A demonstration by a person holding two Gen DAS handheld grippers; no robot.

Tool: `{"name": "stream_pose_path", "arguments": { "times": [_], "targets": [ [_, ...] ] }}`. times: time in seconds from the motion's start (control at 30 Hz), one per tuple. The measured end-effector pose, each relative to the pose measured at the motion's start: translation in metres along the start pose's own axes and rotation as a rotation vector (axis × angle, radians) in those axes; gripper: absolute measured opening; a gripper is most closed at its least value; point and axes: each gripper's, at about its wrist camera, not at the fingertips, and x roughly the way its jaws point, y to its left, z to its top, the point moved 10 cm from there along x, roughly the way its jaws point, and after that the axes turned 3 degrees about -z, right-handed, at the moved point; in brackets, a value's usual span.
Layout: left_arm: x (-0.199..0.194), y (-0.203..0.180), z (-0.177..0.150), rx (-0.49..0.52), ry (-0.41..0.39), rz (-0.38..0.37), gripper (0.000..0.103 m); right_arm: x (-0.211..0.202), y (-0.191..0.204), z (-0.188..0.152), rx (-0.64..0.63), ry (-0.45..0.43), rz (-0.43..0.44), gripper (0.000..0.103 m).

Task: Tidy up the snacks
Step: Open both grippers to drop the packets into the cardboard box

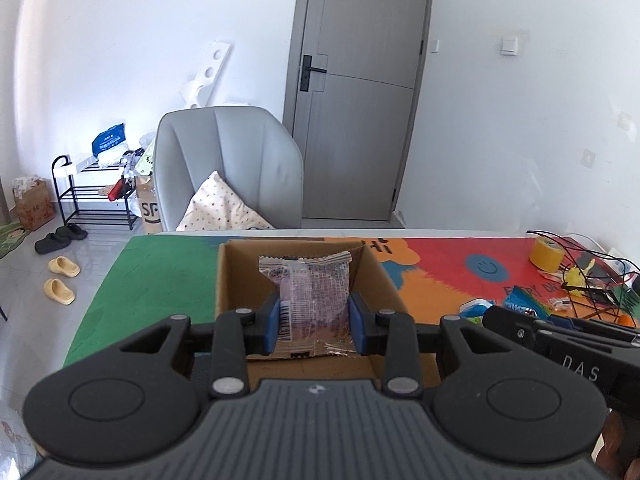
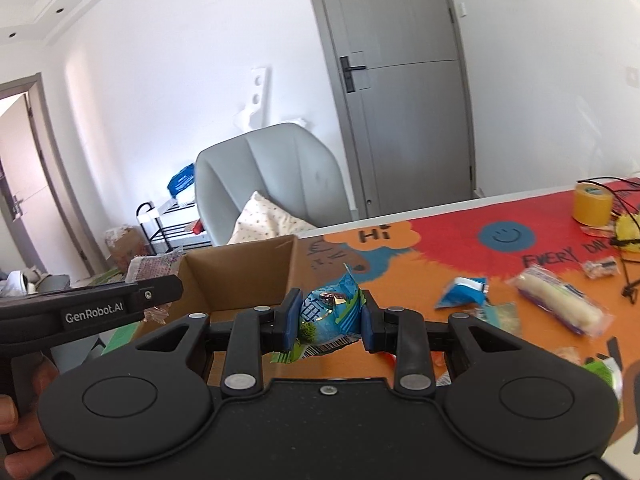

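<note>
Cardboard box (image 1: pixel 236 276) seemingly empty, purple-print snack packet (image 1: pixel 314 300) clamped in left gripper (image 1: pixel 316 322) above it, blue snack packet (image 2: pixel 330 316) clamped in right gripper (image 2: pixel 331 322) near its right wall, more snacks (image 2: pixel 558 306) loose on table (image 2: pixel 440 252) far right.

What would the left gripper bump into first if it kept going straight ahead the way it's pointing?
Probably the cardboard box. The left gripper, holding a clear snack packet, points down into the open box, so its inside or far wall looks like the first contact, though depth is hard to judge.
</note>
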Motion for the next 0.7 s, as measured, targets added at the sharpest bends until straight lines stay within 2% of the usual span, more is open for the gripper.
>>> {"name": "stream_pose_path", "arguments": {
  "times": [0.33, 0.7],
  "targets": [
    [0.007, 0.022, -0.015, -0.054, 0.050, 0.010, 0.034, 0.012, 0.029, 0.004, -0.055, 0.016, 0.029, 0.031],
    [0.001, 0.042, -0.015, -0.093, 0.050, 0.034, 0.037, 0.025, 0.053, 0.004, -0.091, 0.033, 0.047, 0.031]
  ]
}}
